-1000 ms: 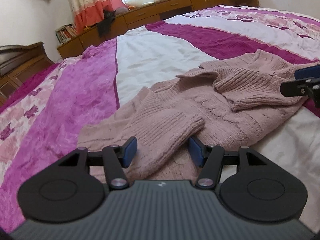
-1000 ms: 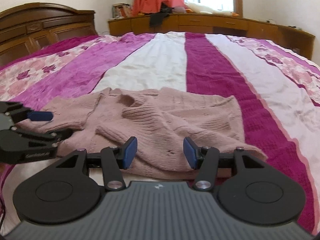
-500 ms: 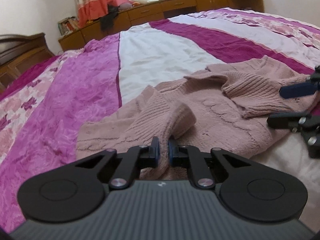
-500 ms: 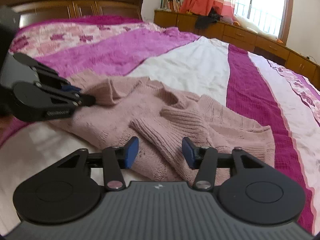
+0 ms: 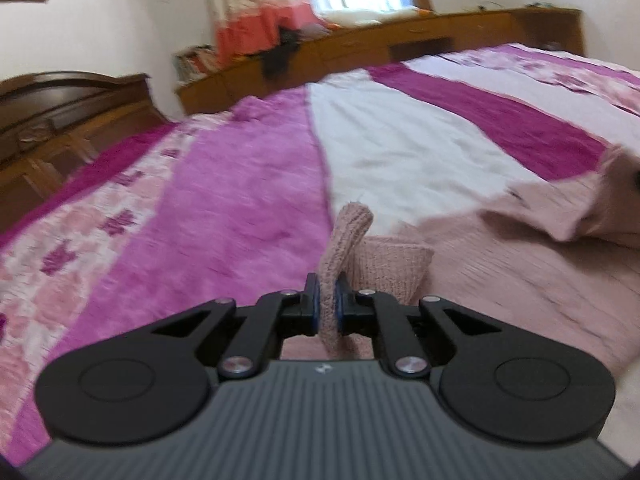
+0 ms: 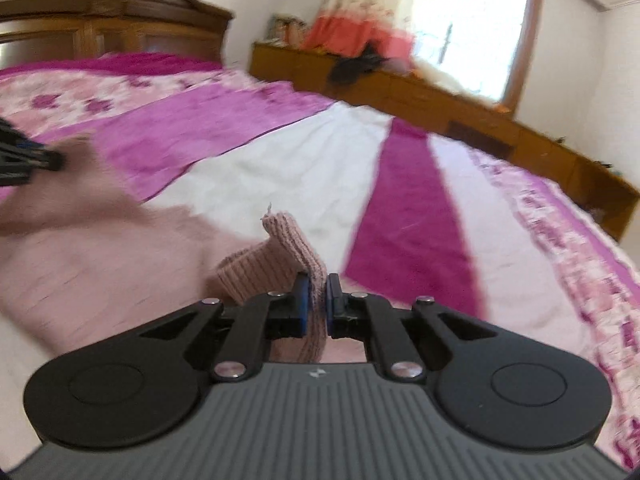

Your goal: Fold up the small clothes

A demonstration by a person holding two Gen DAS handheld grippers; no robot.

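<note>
Pink knit sweater (image 5: 520, 264) lies on the bed, spread over the white stripe and the magenta one next to it; body of it blurred in both views. Seen from the right wrist, sweater (image 6: 100, 264) fills the lower left, w/ one ribbed cuff sticking up in front of the camera.

Left gripper (image 5: 326, 308) is closed tight on a ribbed sleeve cuff (image 5: 348, 236): blue pads press the knit from both sides, only the fabric's thickness between them. Cuff stands up above the jaws, tip curling over, and a folded bit of sleeve sits just right of it.

Right gripper (image 6: 315, 306) likewise pinched down on the other cuff (image 6: 288, 240), pads touching knit on both sides, cuff rising up and leaning left, loose thread at the tip. Rest of that sleeve bends away to the left of the jaws.

In the right wrist view the left gripper (image 6: 28, 158) shows at the far left edge, dark and blurred, w/ pink fabric bunched at its tip.

Bedspread (image 5: 248, 200) has stripes: floral pink, light purple, white, deep magenta. Dark wooden headboard (image 6: 100, 12) at one end. Low wooden cabinet (image 6: 440, 108) runs along the wall under a window (image 6: 472, 28), w/ a cream and orange curtain (image 6: 360, 12) and a dark garment (image 6: 356, 66) draped on top.
</note>
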